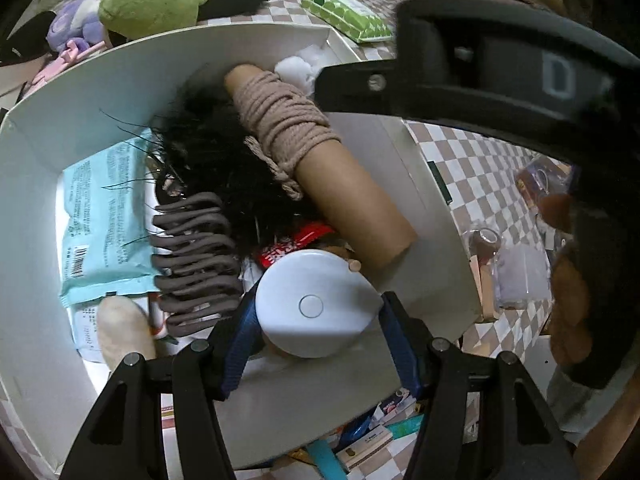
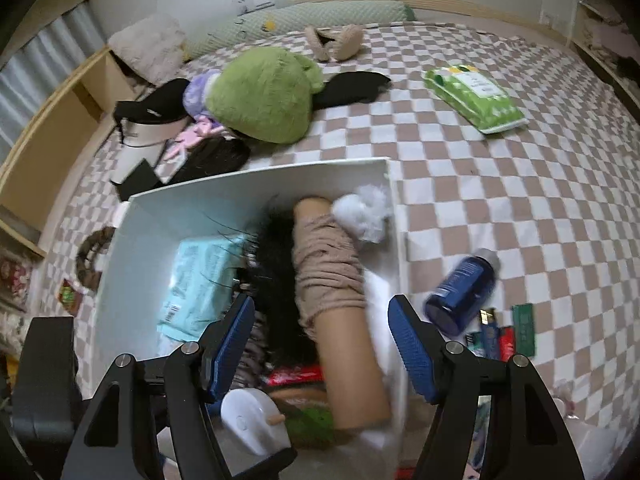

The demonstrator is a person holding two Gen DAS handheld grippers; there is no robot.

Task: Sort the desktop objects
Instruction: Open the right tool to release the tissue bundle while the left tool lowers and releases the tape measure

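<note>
My left fingers (image 1: 316, 320) clench a white round device (image 1: 312, 304) over the white box (image 1: 120, 64), already holding a rope-wound tube (image 1: 304, 152). My right fingers (image 2: 320, 344) hang released. The blue bottle (image 2: 460, 292) and green pack (image 2: 476, 96) remain on the bed.

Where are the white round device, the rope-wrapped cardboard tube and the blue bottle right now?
white round device (image 1: 316, 304), left wrist view, on its flat top beside the button.
rope-wrapped cardboard tube (image 2: 352, 364), right wrist view, on the bare cardboard below the rope.
blue bottle (image 2: 460, 288), right wrist view, on its blue side.

Left hand-held gripper (image 1: 316, 316) clamped (right (image 2: 322, 344) agape)
</note>
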